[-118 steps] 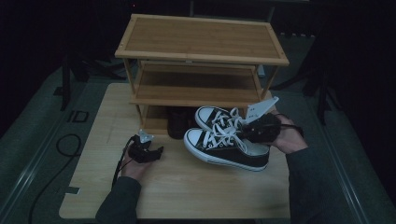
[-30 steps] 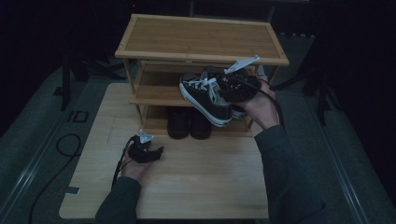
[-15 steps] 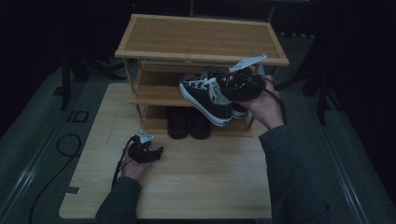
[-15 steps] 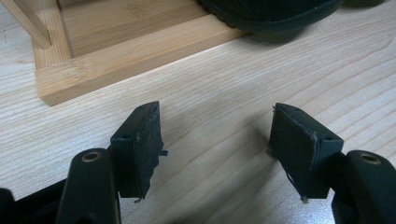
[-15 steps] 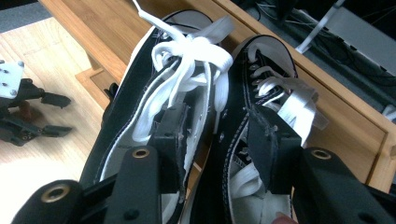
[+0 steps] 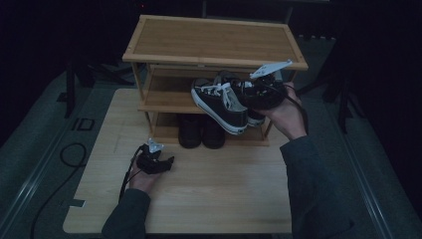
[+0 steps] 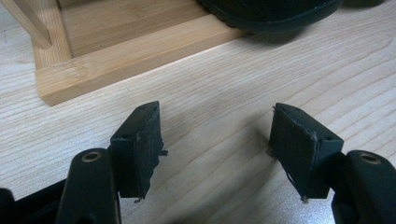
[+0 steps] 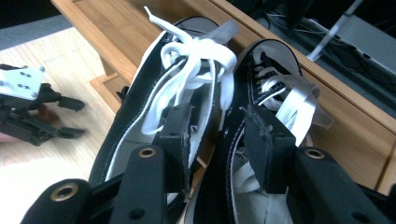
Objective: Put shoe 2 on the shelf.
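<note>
A pair of black sneakers with white laces (image 6: 219,102) hangs tilted at the front of the shoe rack's middle shelf (image 6: 164,99), toes pointing left and overhanging its edge. My right gripper (image 6: 245,90) is shut on them. In the right gripper view one jaw sits inside each shoe, and the right gripper (image 8: 217,121) pinches the two adjoining side walls of the left sneaker (image 8: 140,107) and the right sneaker (image 8: 275,70). Its jaws have just been closing on those walls. My left gripper (image 6: 166,162) rests on the table, open, with bare wood between the pads of the left gripper (image 7: 217,121).
The bamboo shoe rack (image 6: 214,42) has three levels and stands at the back of the wooden table (image 6: 214,199). A dark pair of shoes (image 6: 201,132) sits on its bottom shelf, with a sole (image 7: 271,11) just past the rack's base rail (image 7: 130,60).
The right hand has lifted the sneakers off the table to the middle shelf, and over the last second nudged them slightly towards the rack. The left gripper has stayed put.
</note>
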### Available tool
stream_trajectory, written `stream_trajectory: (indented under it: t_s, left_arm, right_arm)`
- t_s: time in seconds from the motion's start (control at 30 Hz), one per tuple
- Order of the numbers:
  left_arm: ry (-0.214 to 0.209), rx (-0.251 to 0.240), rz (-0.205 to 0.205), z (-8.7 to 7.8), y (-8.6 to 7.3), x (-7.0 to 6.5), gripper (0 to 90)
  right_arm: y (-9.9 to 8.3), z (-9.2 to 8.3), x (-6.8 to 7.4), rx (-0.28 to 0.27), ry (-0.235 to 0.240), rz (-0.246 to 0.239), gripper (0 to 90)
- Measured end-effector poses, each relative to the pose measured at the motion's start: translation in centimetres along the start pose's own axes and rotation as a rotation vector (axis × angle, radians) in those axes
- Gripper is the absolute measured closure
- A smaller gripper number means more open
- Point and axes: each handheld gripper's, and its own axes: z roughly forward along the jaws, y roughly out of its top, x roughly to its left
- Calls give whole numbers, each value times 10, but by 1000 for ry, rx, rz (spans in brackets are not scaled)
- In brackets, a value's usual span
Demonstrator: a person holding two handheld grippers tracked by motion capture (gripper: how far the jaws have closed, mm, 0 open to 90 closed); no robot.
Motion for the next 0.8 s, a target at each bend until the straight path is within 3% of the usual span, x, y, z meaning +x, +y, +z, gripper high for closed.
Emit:
stream_trajectory:
  t_s: [0.37, 0.8]
  left_arm:
    - [0, 1, 1, 0, 0, 0, 347]
    - [-1, 1, 1, 0, 0, 0, 347]
  right_arm:
    - [-2, -8, 1, -28, 46, -19, 654]
    - [-4, -12, 4, -32, 68, -59, 829]
